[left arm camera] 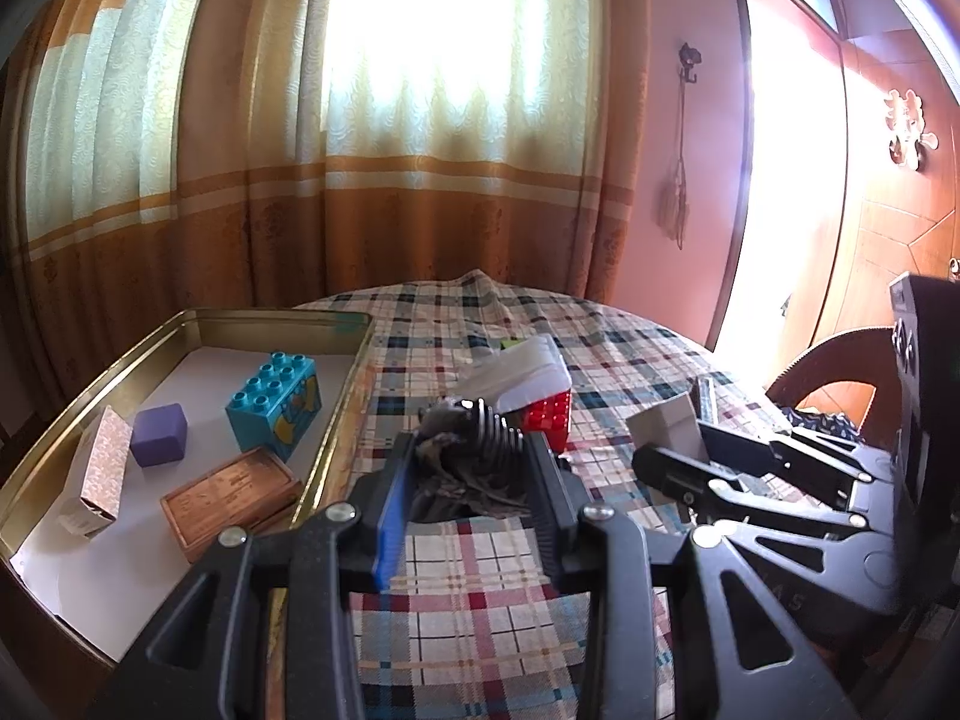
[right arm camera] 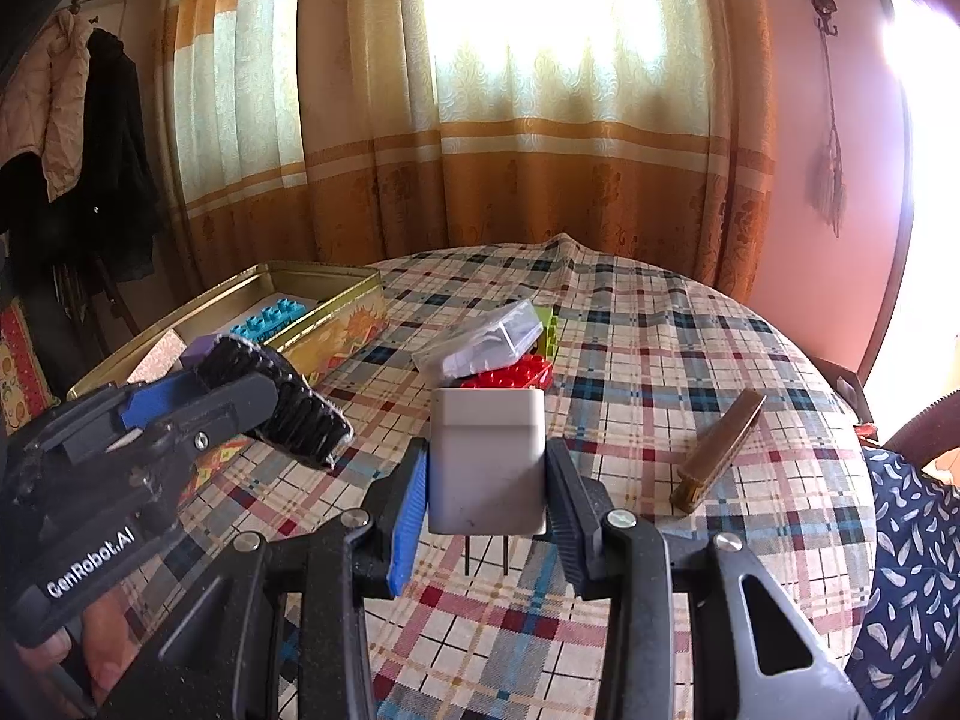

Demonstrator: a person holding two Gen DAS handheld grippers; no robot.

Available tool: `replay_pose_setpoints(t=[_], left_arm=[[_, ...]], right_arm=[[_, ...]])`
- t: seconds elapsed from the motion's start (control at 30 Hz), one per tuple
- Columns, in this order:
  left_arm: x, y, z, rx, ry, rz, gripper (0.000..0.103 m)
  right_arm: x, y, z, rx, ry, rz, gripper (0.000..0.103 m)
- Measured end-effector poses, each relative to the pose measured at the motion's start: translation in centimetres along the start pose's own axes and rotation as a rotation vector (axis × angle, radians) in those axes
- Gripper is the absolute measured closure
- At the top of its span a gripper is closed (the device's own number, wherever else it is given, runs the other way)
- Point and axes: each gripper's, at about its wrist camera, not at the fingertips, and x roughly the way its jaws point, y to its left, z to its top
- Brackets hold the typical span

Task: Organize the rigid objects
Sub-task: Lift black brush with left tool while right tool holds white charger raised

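My left gripper (left arm camera: 471, 462) is shut on a black ribbed toy piece (left arm camera: 480, 444), held above the plaid tablecloth beside the tin; it also shows in the right wrist view (right arm camera: 282, 402). My right gripper (right arm camera: 487, 480) is shut on a white plug charger (right arm camera: 487, 462), prongs pointing down; it also shows in the left wrist view (left arm camera: 666, 429). The gold tin tray (left arm camera: 180, 324) at left holds a teal brick (left arm camera: 273, 405), a purple cube (left arm camera: 159, 435), a wooden box (left arm camera: 231, 495) and a small carton (left arm camera: 99, 471).
On the cloth lie a clear plastic case (right arm camera: 480, 339) resting on a red brick (right arm camera: 510, 373) and a green brick (right arm camera: 547, 330), and a brown flat bar (right arm camera: 717, 450) at right. Curtains hang behind the round table. A door (left arm camera: 900, 210) is at right.
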Motion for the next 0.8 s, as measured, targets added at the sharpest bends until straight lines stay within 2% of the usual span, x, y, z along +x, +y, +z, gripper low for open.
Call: replay_pose_setpoints(t=[0.8], left_arm=[[-0.82, 0.01, -0.30, 0.022, -0.033, -0.004, 0.069]], right_arm=[[-0.63, 0.34, -0.13, -0.008, -0.028, 0.017, 0.063]])
